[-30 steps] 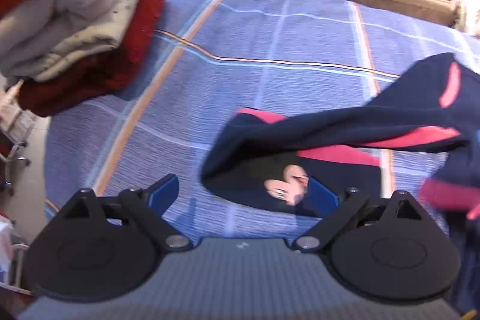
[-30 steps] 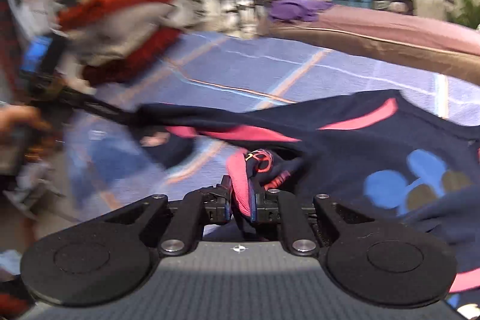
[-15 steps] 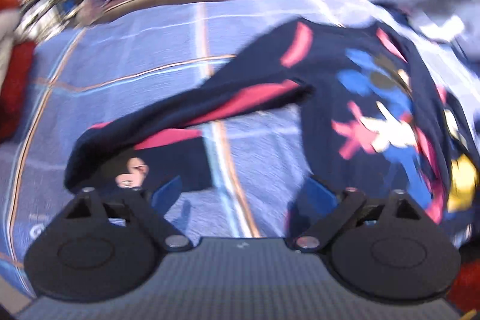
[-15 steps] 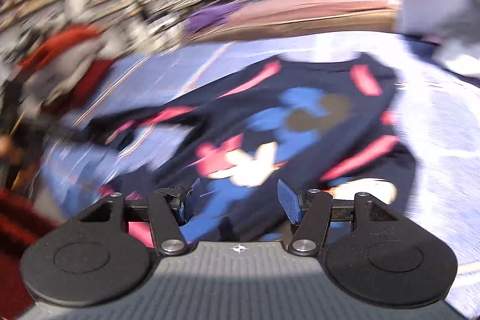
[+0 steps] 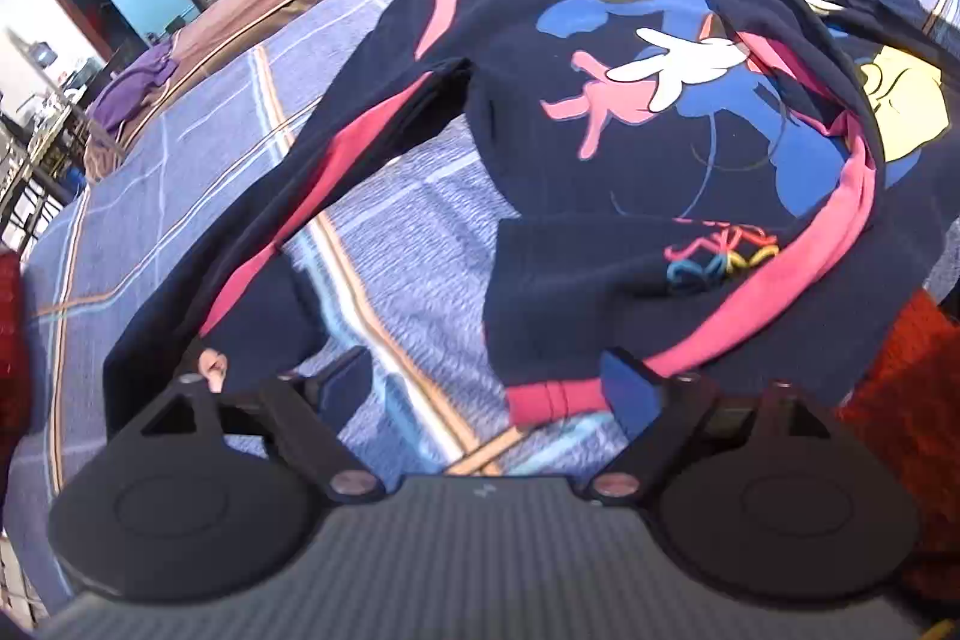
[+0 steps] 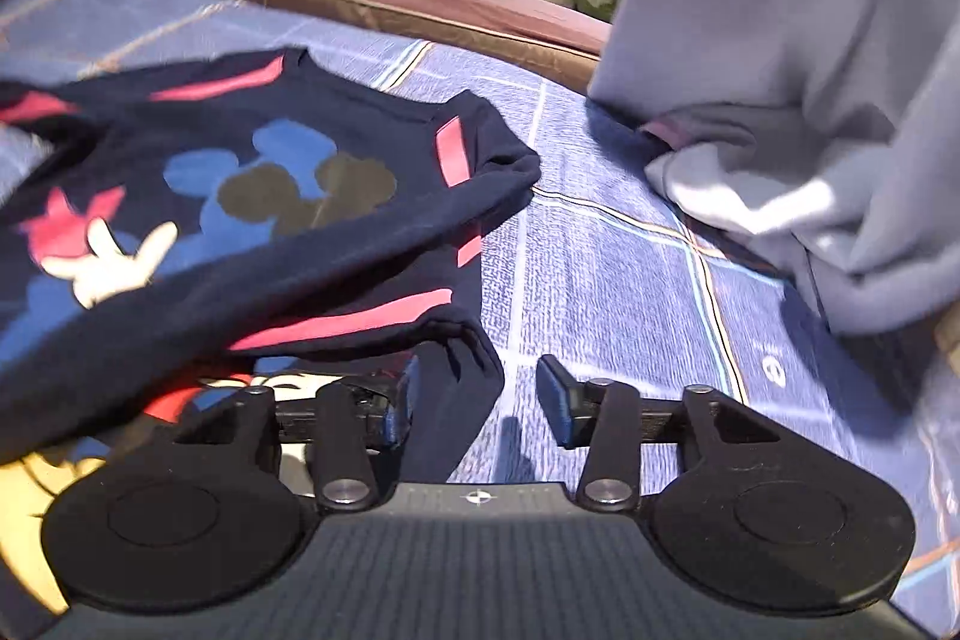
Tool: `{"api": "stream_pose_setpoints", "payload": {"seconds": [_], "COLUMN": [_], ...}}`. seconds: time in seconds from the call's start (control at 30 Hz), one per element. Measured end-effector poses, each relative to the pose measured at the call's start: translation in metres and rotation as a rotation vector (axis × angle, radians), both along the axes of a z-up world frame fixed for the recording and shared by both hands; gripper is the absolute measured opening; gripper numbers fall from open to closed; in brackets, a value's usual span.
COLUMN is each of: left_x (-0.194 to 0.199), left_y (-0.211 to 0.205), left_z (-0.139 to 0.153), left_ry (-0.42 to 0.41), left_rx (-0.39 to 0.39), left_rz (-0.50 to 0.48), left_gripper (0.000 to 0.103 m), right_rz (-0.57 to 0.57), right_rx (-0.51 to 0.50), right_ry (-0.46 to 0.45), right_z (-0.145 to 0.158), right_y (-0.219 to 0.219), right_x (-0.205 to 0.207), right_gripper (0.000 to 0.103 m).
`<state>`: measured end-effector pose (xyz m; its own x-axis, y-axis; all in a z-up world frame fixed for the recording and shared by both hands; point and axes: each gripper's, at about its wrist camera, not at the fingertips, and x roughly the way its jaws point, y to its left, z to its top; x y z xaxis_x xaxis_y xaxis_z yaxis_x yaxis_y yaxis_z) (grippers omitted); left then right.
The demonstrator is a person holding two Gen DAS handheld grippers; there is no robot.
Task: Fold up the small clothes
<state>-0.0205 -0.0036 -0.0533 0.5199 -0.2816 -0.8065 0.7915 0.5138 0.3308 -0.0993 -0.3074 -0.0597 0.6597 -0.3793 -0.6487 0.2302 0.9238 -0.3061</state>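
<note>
Navy sweatshirt (image 5: pixel 600 196) spread flat on blue plaid bed (image 5: pixel 198 196). Left hand-held gripper (image 5: pixel 486 388) and right hand-held gripper (image 6: pixel 474 400) both closing, pressing nothing, hem between.

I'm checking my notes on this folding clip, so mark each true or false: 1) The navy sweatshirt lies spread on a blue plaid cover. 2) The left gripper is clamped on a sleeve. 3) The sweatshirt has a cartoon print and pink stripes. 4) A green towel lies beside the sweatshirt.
1) True: the navy sweatshirt lies on the blue plaid cover.
2) False: the left gripper is closing, with nothing pressed between its fingers.
3) True.
4) False: the cloth nearby is a pale grey garment.
</note>
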Motion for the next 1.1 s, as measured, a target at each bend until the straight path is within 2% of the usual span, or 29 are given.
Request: {"api": "stream_pose_setpoints", "payload": {"seconds": [0.03, 0.07, 0.1, 0.13, 0.17, 0.2, 0.23, 0.33, 0.43, 0.5, 0.53, 0.6, 0.67, 0.7, 0.73, 0.8, 0.83, 0.9, 1.03, 1.1], "left_x": [0.003, 0.006, 0.010, 0.015, 0.017, 0.018, 0.019, 0.023, 0.031, 0.037, 0.040, 0.046, 0.053, 0.056, 0.059, 0.062, 0.061, 0.054, 0.026, 0.015], "left_y": [-0.004, -0.008, -0.012, -0.015, -0.017, -0.019, -0.020, -0.014, -0.005, 0.001, 0.004, 0.009, 0.017, 0.021, 0.027, 0.037, 0.040, 0.041, 0.024, 0.010], "left_z": [-0.001, -0.001, -0.001, 0.000, 0.000, 0.001, 0.003, 0.014, 0.025, 0.029, 0.030, 0.031, 0.035, 0.037, 0.040, 0.045, 0.047, 0.049, 0.042, 0.029], "left_ry": [0.017, 0.039, 0.079, 0.120, 0.133, 0.131, 0.133, 0.148, 0.198, 0.240, 0.255, 0.251, 0.228, 0.219, 0.210, 0.186, 0.183, 0.168, 0.166, 0.173], "left_rx": [-0.006, -0.014, -0.027, -0.041, -0.049, -0.049, -0.051, -0.094, -0.132, -0.166, -0.177, -0.170, -0.175, -0.183, -0.191, -0.208, -0.213, -0.212, -0.158, -0.108], "left_rz": [-0.001, 0.005, 0.014, 0.023, 0.032, 0.040, 0.045, 0.075, 0.117, 0.138, 0.149, 0.187, 0.235, 0.259, 0.282, 0.309, 0.299, 0.251, 0.090, 0.043], "left_gripper": [0.067, 0.051, 0.032, 0.025, 0.020, 0.017, 0.016, 0.013, 0.013, 0.013, 0.013, 0.013, 0.013, 0.013, 0.013, 0.018, 0.022, 0.046, 0.049, 0.049], "right_rz": [0.008, 0.010, 0.012, 0.018, 0.022, 0.022, -0.002, -0.114, -0.238, -0.321, -0.356, -0.372, -0.391, -0.412, -0.425, -0.419, -0.412, -0.379, -0.290, -0.238], "right_rx": [0.003, -0.001, -0.011, -0.030, -0.039, -0.036, -0.005, 0.060, 0.125, 0.247, 0.319, 0.398, 0.355, 0.322, 0.303, 0.318, 0.332, 0.371, 0.469, 0.490], "right_ry": [0.014, 0.014, 0.005, 0.003, 0.003, -0.016, -0.047, -0.105, -0.125, -0.136, -0.144, -0.212, -0.204, -0.198, -0.205, -0.241, -0.246, -0.254, -0.272, -0.263], "right_z": [-0.004, -0.008, -0.011, -0.012, -0.013, -0.009, -0.003, 0.009, 0.006, -0.005, -0.011, -0.015, -0.010, -0.007, -0.003, 0.006, 0.009, 0.016, 0.024, 0.025], "right_y": [-0.004, -0.007, -0.009, -0.009, -0.011, -0.013, -0.016, -0.034, -0.059, -0.079, -0.087, -0.093, -0.087, -0.083, -0.080, -0.074, -0.070, -0.060, -0.031, -0.014], "right_x": [0.007, 0.012, 0.017, 0.021, 0.025, 0.025, 0.023, 0.011, -0.013, -0.029, -0.036, -0.048, -0.051, -0.053, -0.057, -0.067, -0.071, -0.077, -0.078, -0.071], "right_gripper": [0.063, 0.057, 0.056, 0.056, 0.046, 0.031, 0.010, 0.009, 0.009, 0.010, 0.015, 0.021, 0.035, 0.051, 0.059, 0.061, 0.061, 0.061, 0.067, 0.071]}}
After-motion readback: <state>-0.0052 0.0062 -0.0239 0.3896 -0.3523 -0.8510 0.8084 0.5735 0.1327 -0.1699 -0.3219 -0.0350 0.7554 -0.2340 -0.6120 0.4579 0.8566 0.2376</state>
